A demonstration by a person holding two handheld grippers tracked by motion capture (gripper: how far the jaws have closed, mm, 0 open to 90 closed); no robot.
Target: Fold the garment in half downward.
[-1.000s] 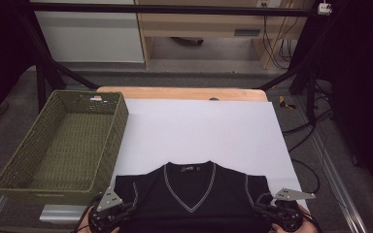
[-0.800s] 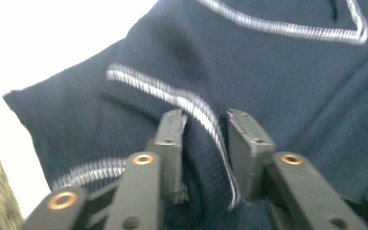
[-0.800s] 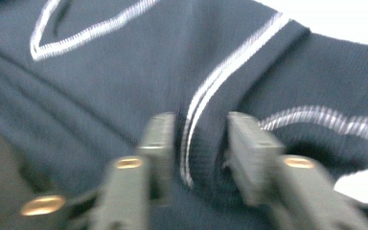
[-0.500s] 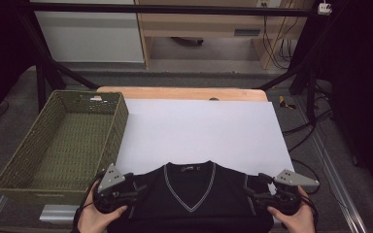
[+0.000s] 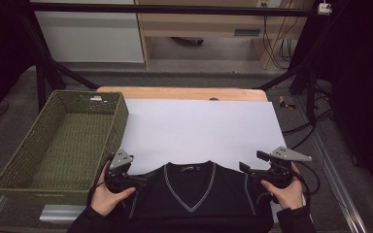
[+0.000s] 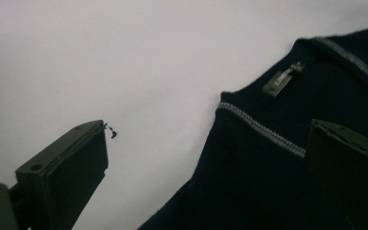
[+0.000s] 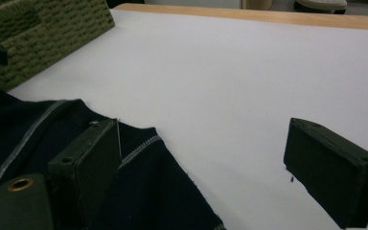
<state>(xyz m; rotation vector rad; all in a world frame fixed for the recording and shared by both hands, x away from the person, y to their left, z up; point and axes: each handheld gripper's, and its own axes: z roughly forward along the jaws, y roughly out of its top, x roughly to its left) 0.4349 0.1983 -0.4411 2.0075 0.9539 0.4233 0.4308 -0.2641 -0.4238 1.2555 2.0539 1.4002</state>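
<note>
Lying flat at the near edge of the white sheet, the vest has its V-neck toward the far side and its body running back toward you — so its long axis goes near-to-far, and the shoulder line runs across, from one hand to the other.

Your left gripper sits just outside the vest's left shoulder; your right gripper sits just outside the right shoulder. Each is about equally near its own corner, so neither hand has the advantage.

Both have just been opening, and both now stand wide with nothing pinched. In the left gripper view, one jaw of the left gripper hangs over bare sheet and the other over the dark knit, with the shoulder edge passing between them, untouched. In the right gripper view the right gripper is the same, mirrored: one jaw over the cloth, one over the sheet.

The basket stands to the left, just beside your left hand and well apart from the right hand — if the vest is bound there, you'd likely carry it leftward.
</note>
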